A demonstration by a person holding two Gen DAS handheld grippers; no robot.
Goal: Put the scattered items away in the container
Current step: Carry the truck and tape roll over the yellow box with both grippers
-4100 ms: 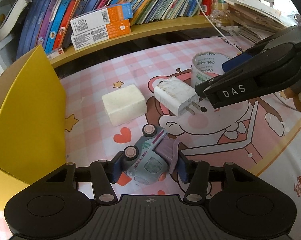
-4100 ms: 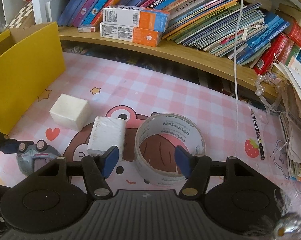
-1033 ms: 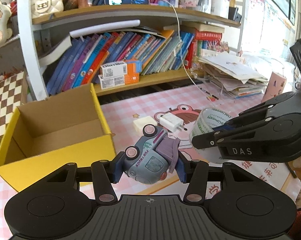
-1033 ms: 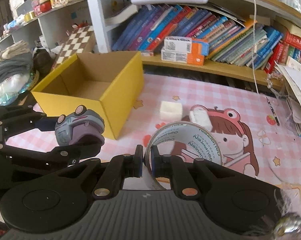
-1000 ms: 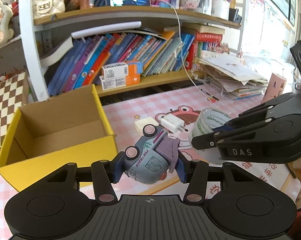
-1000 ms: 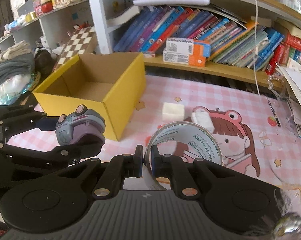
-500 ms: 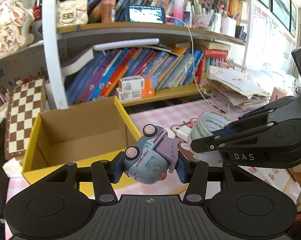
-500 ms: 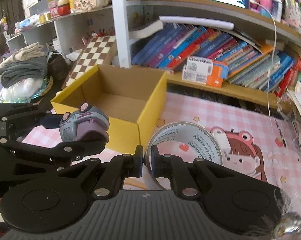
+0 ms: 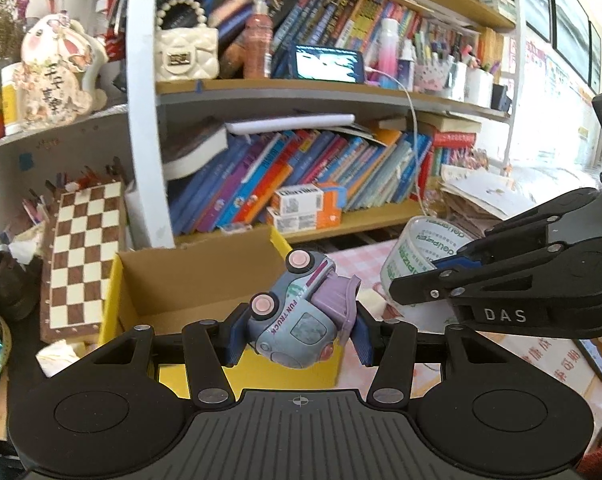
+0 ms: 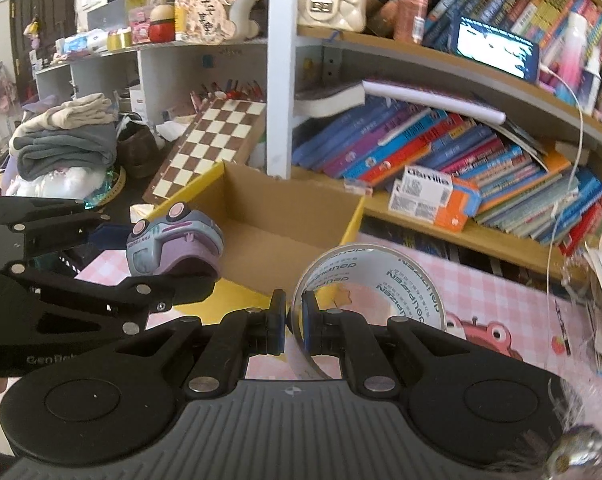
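A child's room or study corner in a home, probably: bookshelves (image 9: pixel 321 184) crammed with colourful books, a chessboard (image 9: pixel 85 256) leaning at the desk's left edge, a quilted handbag (image 10: pixel 333 0), folded clothes (image 10: pixel 69 136) and a cartoon-print pink tablecloth (image 10: pixel 501 300).

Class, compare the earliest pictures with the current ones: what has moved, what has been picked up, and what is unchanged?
Both tools rose from the pink mat towards the yellow cardboard box. The right tool, open around it before, closed on the clear tape roll's wall and lifted it. The left tool carried the grey-purple toy truck up, over the box's near edge. Unchanged: truck gripped, box empty.
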